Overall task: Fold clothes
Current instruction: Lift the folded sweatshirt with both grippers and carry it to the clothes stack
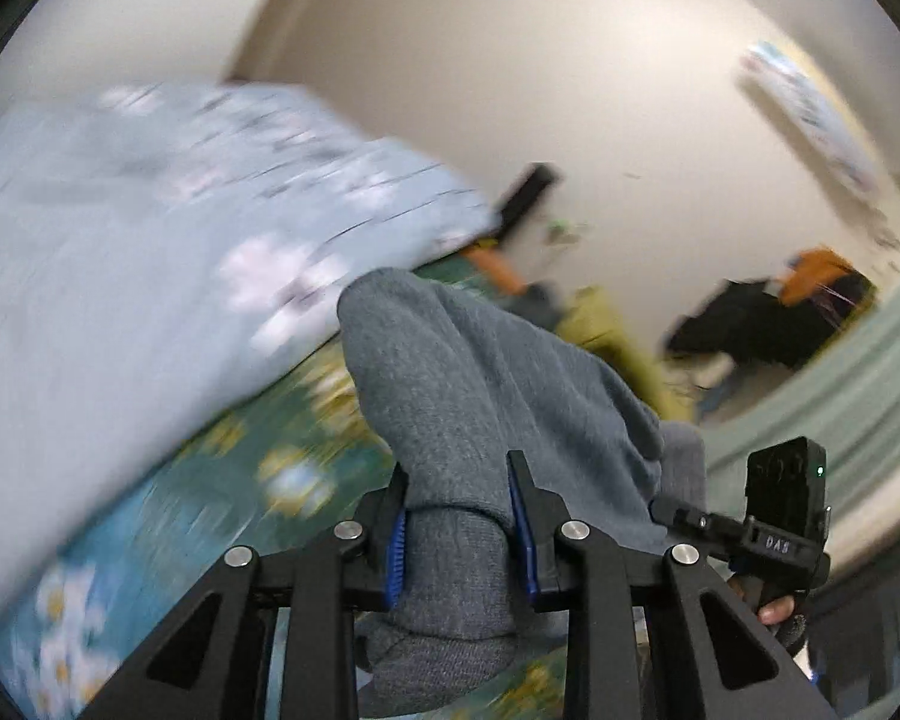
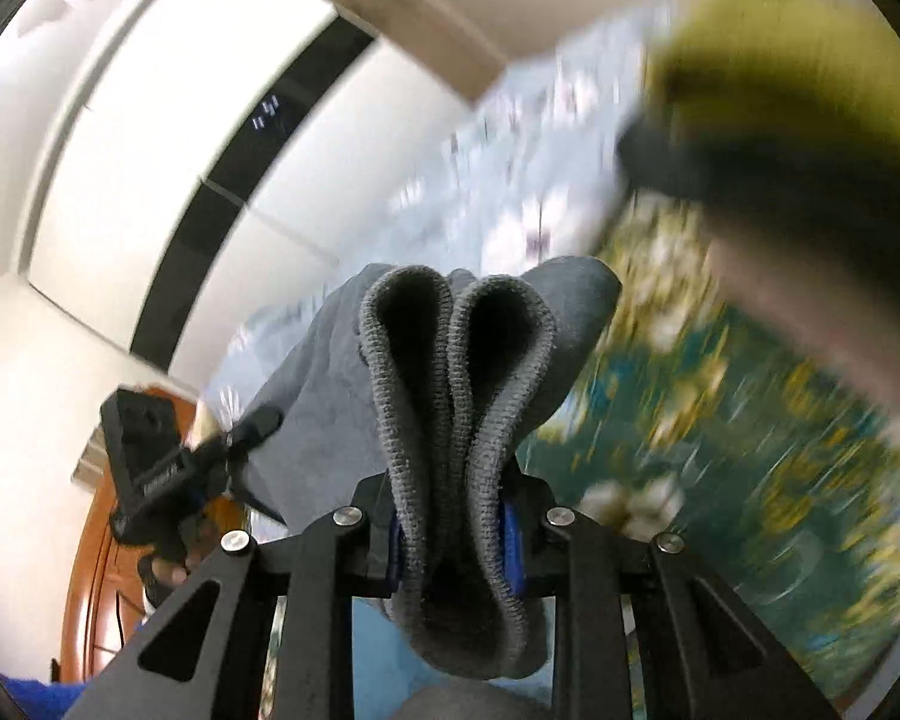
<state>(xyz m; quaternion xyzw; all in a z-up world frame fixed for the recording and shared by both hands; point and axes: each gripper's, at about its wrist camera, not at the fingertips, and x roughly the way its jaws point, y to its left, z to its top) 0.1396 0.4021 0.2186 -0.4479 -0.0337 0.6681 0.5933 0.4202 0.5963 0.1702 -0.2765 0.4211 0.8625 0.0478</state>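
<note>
Floral bed [image 1: 222,480], blurred, below both claws
Left claw [image 1: 462,516] clamps grey garment [image 1: 480,372] at one end; right claw [image 2: 453,519] pinches its doubled ribbed hem [image 2: 456,360]; cloth held aloft between them

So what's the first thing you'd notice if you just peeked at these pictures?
The grey knitted garment, bunched up right in the middle: the left gripper pinches one end, and the right gripper clamps a ribbed edge folded in thick loops. Under it lies a teal bedsheet with flowers, blurred. A pale blue flowery quilt is heaped on the left of the left wrist view.
</note>
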